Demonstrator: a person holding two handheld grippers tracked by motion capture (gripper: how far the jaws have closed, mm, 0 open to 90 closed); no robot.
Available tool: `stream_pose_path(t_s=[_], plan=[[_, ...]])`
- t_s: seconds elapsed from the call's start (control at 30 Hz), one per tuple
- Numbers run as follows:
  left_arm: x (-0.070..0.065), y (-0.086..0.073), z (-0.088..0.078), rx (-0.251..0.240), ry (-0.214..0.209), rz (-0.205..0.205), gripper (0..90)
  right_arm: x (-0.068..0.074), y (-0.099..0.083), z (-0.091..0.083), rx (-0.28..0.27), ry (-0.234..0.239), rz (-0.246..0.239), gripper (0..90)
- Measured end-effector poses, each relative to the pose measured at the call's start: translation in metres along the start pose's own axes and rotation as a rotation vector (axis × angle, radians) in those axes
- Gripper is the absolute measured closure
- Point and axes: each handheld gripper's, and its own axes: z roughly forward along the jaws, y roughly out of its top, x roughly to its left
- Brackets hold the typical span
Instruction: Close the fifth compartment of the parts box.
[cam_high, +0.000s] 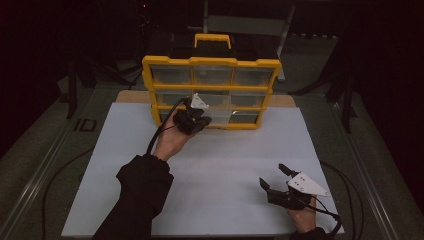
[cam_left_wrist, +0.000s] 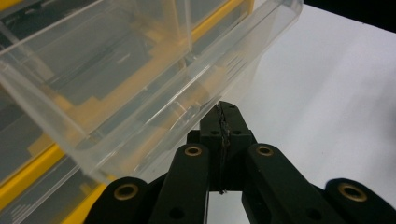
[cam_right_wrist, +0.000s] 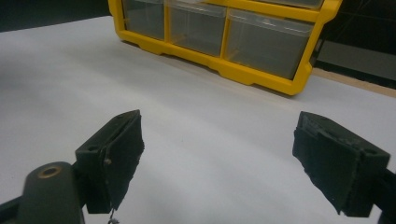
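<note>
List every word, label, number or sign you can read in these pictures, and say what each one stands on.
"ID": pale letters, faint, on the dark surface left of the white board in the high view.
Yellow drawer organizer: no label or brand can be read on its frame or handle.
Clear drawer in the left gripper view: moulded ridges, no lettering.
Left gripper and right gripper: no markings to read.

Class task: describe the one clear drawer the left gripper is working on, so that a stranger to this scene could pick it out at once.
Find the yellow organiser standing at the far edge of the white board. In its bottom row, the clear drawer sticks out from the frame at the shut left gripper. Its neighbours sit flush in their yellow slots.
</note>
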Motion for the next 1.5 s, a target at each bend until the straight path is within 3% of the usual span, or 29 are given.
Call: stream_pose_path(t_s=[0.97, 1.5], plan=[[0.003, 0.01, 0.009, -0.018, 0.012, -0.02, 90.0, 0.001, 0.0, 0.0, 0.001, 0.005, -0.002, 15.8], [0.008, 0.017, 0.015, -0.023, 0.047, -0.039, 90.0, 0.001, 0.0, 0.0, -0.002, 0.005, -0.001, 15.9]])
